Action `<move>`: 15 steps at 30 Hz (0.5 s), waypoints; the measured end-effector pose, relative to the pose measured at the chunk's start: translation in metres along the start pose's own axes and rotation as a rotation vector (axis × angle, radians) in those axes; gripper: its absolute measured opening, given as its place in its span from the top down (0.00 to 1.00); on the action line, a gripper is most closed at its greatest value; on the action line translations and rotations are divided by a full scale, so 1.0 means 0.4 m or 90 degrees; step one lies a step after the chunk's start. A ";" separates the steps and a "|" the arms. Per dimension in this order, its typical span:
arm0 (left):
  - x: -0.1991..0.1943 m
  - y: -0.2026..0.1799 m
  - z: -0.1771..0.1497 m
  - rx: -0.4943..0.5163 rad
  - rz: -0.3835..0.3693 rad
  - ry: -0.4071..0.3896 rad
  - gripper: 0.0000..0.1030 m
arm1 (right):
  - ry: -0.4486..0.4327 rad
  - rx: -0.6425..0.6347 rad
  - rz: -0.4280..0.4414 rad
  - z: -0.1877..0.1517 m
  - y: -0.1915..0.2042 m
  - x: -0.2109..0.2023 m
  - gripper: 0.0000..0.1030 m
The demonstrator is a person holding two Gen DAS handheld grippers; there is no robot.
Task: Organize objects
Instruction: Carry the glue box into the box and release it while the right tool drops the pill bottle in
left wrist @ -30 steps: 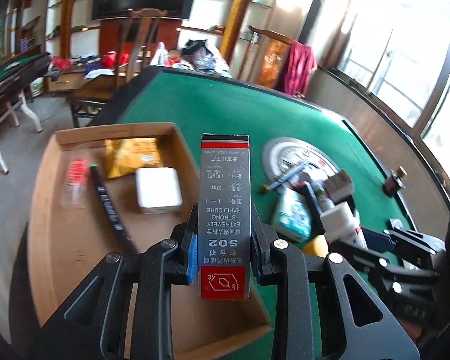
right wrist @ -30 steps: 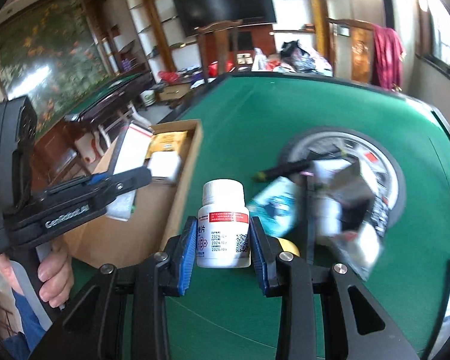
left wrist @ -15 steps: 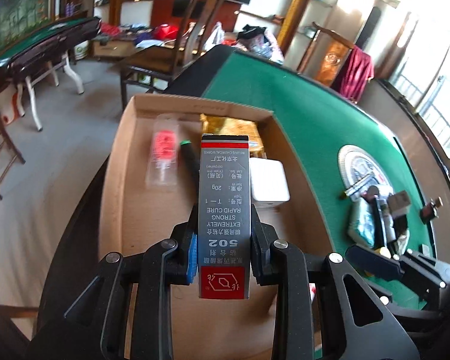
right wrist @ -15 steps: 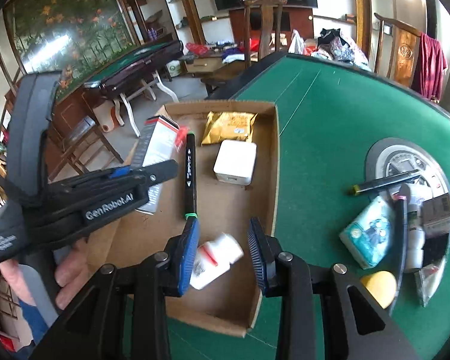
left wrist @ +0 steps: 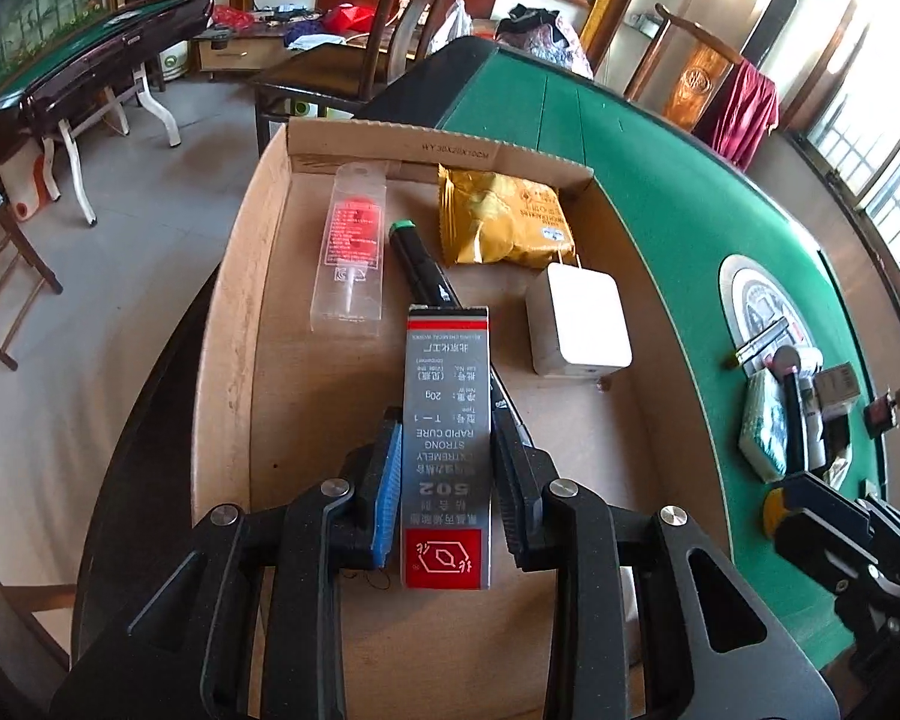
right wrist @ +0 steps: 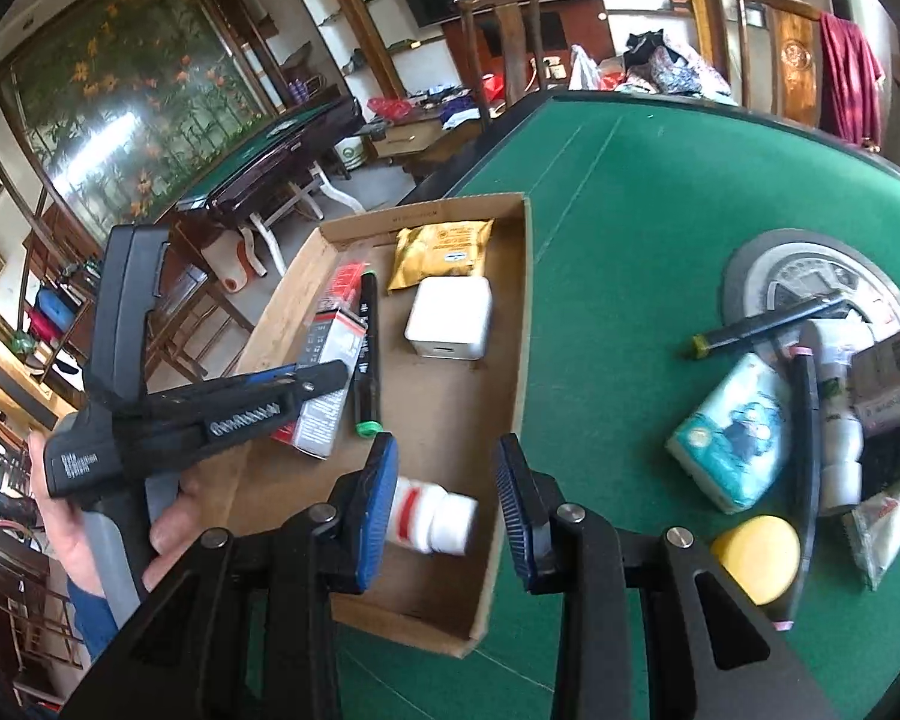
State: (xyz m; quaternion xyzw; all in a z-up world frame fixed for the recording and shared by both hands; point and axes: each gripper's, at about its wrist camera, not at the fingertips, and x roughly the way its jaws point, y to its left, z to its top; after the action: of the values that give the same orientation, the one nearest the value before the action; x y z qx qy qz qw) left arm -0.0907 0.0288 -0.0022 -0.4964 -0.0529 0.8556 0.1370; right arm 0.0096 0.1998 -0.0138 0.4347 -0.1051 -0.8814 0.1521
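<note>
Two grippers hang over the cardboard box (left wrist: 234,324): left gripper (left wrist: 447,486) clamps the glue carton (left wrist: 447,450) lengthwise along its jaws; right gripper (right wrist: 444,498) gapes empty above the pill bottle (right wrist: 432,516).

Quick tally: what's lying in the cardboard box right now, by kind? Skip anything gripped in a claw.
Clear blister pack with red tube: 1
Black marker with green cap: 1
Yellow foil packet: 1
White square charger: 1
White pill bottle with red band: 1
Total: 5
Not counted: grey 502 glue carton, in the left claw.
</note>
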 end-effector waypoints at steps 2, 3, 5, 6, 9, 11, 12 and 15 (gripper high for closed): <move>-0.013 0.001 0.001 -0.002 -0.022 -0.017 0.73 | -0.028 0.011 -0.003 -0.008 -0.021 -0.036 0.66; -0.023 -0.001 0.000 0.000 -0.035 -0.028 0.73 | -0.045 0.016 -0.010 -0.011 -0.033 -0.058 0.64; -0.043 -0.012 -0.004 0.013 -0.054 -0.053 0.73 | -0.084 0.023 -0.028 -0.013 -0.053 -0.101 0.60; -0.051 -0.020 -0.005 0.023 -0.060 -0.065 0.73 | -0.102 0.026 -0.030 -0.014 -0.063 -0.127 0.60; -0.070 -0.041 -0.007 0.047 -0.073 -0.090 0.73 | -0.142 0.024 -0.050 -0.024 -0.081 -0.178 0.60; -0.078 -0.054 -0.009 0.060 -0.080 -0.102 0.73 | -0.176 0.018 -0.084 -0.033 -0.094 -0.201 0.60; -0.080 -0.060 -0.011 0.066 -0.083 -0.106 0.73 | -0.196 0.019 -0.092 -0.039 -0.106 -0.214 0.60; -0.083 -0.077 -0.014 0.083 -0.087 -0.113 0.73 | -0.192 0.057 -0.057 -0.047 -0.174 -0.231 0.60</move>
State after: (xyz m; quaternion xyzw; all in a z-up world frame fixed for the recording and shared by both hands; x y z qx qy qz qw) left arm -0.0649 0.0486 0.0297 -0.4042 -0.0427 0.8864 0.2215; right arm 0.0655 0.2967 0.0206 0.3078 -0.1461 -0.9371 0.0756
